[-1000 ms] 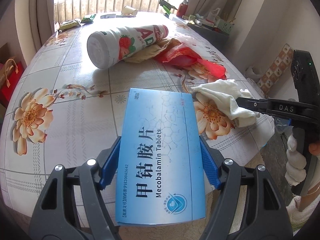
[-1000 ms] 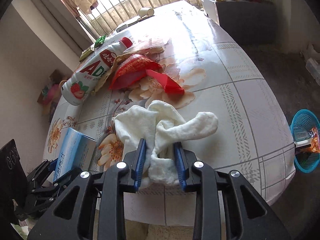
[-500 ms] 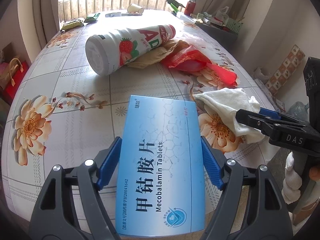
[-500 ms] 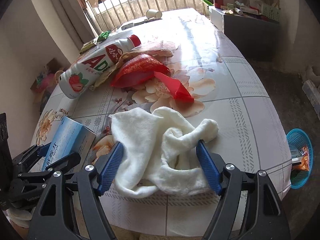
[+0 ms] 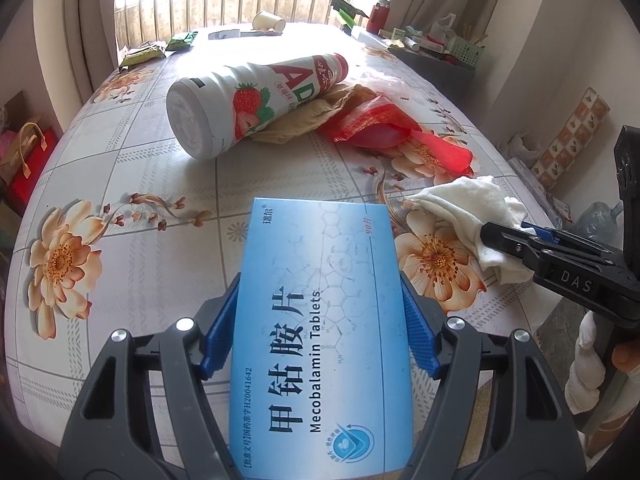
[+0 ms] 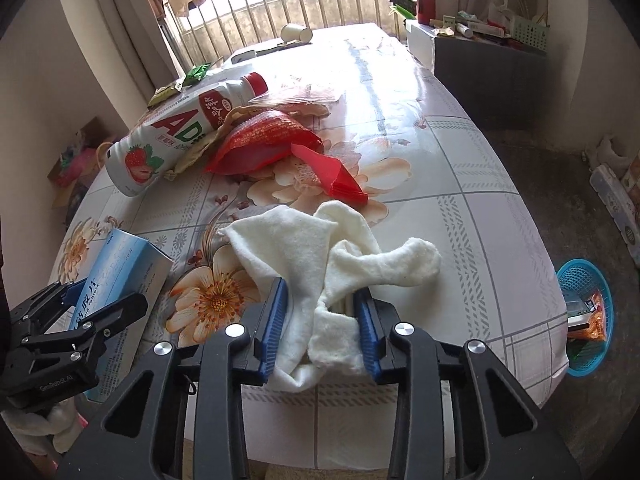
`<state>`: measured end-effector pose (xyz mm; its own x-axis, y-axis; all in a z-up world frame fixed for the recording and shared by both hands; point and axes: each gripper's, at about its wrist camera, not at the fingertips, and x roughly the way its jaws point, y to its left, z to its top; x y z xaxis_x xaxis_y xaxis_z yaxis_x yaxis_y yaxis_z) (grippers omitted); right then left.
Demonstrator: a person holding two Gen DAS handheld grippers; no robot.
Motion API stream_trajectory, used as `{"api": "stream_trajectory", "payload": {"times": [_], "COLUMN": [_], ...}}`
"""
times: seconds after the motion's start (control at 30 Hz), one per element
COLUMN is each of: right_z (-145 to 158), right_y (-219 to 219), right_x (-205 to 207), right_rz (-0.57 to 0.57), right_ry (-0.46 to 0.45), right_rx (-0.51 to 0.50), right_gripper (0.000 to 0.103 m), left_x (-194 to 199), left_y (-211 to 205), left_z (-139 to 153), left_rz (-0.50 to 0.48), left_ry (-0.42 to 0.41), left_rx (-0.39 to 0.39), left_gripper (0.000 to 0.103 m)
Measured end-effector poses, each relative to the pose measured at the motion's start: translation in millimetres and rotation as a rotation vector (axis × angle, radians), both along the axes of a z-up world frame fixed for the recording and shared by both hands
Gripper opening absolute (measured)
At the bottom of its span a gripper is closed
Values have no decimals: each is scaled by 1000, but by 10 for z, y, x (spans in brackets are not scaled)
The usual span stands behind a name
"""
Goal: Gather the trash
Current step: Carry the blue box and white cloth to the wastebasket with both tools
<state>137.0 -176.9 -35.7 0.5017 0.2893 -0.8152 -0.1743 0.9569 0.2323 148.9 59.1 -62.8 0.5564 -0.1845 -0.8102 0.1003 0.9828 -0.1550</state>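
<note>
— Left gripper [image 5: 320,320]?
— Clamped by both blue pads onto the flat blue cardboard tablet box [image 5: 322,332], held out over the near edge of the flower-patterned table [image 5: 120,260].

— Right gripper [image 6: 320,316]?
— Pinched on the crumpled white cloth [image 6: 320,248], bunched between the pads, most of it draped on the tabletop just ahead. Visible from the left view too, at the table's right edge.

— Already collected?
— Apparently a little: some packaging showing inside the small turquoise plastic basket [image 6: 588,320] on the floor, down to the right of the table. Contents too small to name beyond an orange wrapper.

— Left to do?
— Quite a lot, by the look of it. Lying on its side mid-table: the white strawberry-print drink bottle with red cap [image 5: 248,104]. Touching it, a crumpled tan paper bag [image 5: 308,120]; beside that, a red mesh-and-plastic wrapper [image 5: 384,132]. Further back near the window: a tipped paper cup [image 5: 267,22] and green snack packets [image 5: 160,50].

— Stage, then?
— Early-to-middle, probably: two items in hand, neither dropped in the basket yet, the main pile untouched.
</note>
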Motion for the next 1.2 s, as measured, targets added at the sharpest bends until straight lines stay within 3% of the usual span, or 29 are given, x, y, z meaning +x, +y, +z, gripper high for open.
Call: {"api": "stream_trajectory", "payload": {"times": [0.17, 0.37, 0.73, 0.9, 1.07, 1.2], "right_z": [75, 272, 469, 354, 24, -280], "right_y": [-192, -482, -1492, -2172, -2949, -3471], "right_x": [-78, -264, -729, -1026, -1385, -1686], "right_rz": [-33, -87, -292, -466, -687, -845], "right_ry": [7, -41, -155, -185, -160, -130], "right_rx": [109, 222, 344, 370, 407, 428], "right_gripper": [23, 23, 22, 22, 22, 22], "left_x": [-74, -150, -186, -80, 31, 108], "left_y": [-31, -214, -1086, -1670, -2421, -3062], "left_z": [164, 425, 862, 922, 816, 540], "left_rz": [-12, -65, -274, -394, -531, -662], "left_ry": [-40, -99, -172, -131, -72, 72], "left_rx": [-8, 0, 11, -42, -49, -95], "left_gripper": [68, 68, 68, 68, 68, 68]}}
